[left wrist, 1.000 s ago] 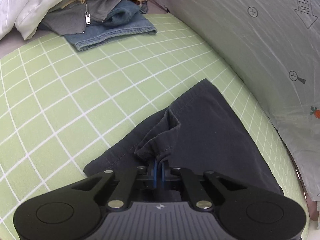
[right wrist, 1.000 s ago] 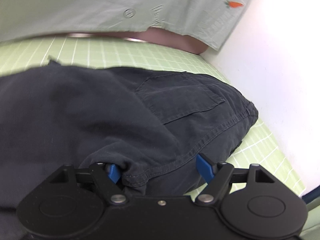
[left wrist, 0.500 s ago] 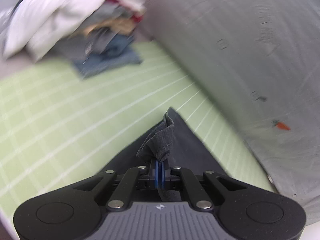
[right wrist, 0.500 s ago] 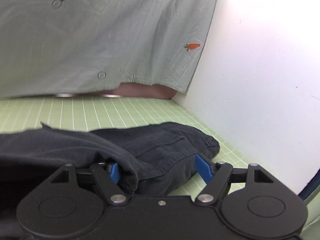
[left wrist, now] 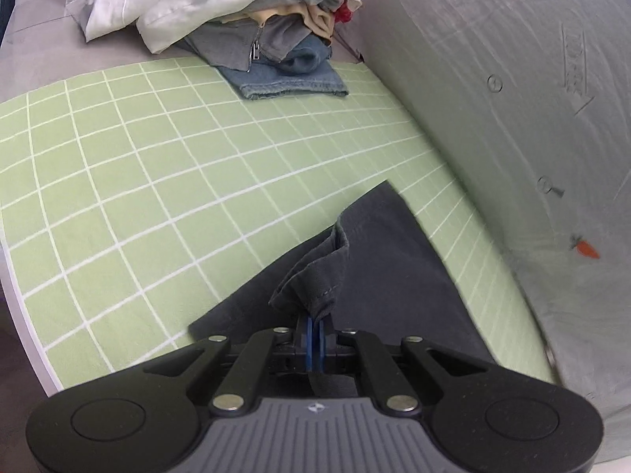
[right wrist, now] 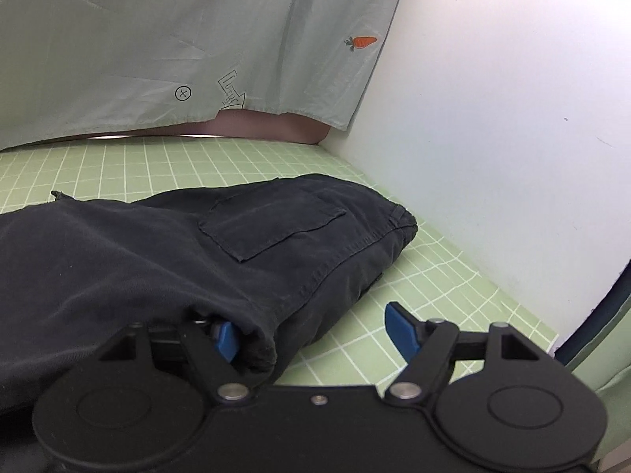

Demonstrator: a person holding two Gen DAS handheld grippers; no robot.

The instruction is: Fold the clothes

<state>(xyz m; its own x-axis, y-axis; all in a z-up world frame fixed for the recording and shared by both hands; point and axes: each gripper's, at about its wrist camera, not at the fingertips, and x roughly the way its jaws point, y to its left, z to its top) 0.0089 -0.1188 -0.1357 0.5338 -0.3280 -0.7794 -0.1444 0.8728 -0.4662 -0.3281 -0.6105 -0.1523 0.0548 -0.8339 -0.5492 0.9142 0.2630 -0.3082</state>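
Observation:
Dark navy trousers [left wrist: 378,260] lie on the green checked mat [left wrist: 157,205]. My left gripper [left wrist: 314,325] is shut on a bunched hem of the trousers, lifted a little off the mat. In the right wrist view the trousers [right wrist: 165,244] show a back pocket and a folded waist end near the white wall. My right gripper [right wrist: 315,333] is open; its left blue pad touches a fold of the trousers and the right pad hangs free over the mat [right wrist: 434,268].
A pile of clothes [left wrist: 252,12] with white fabric, a grey zip garment and blue jeans [left wrist: 292,79] sits at the mat's far end. A pale sheet with carrot prints [left wrist: 532,98] hangs along the side, and a white wall [right wrist: 512,118] bounds the right.
The left gripper lifted the hem and swung, then settled with the pile back in view. The right gripper pulled back and rose; more of the trousers and mat show.

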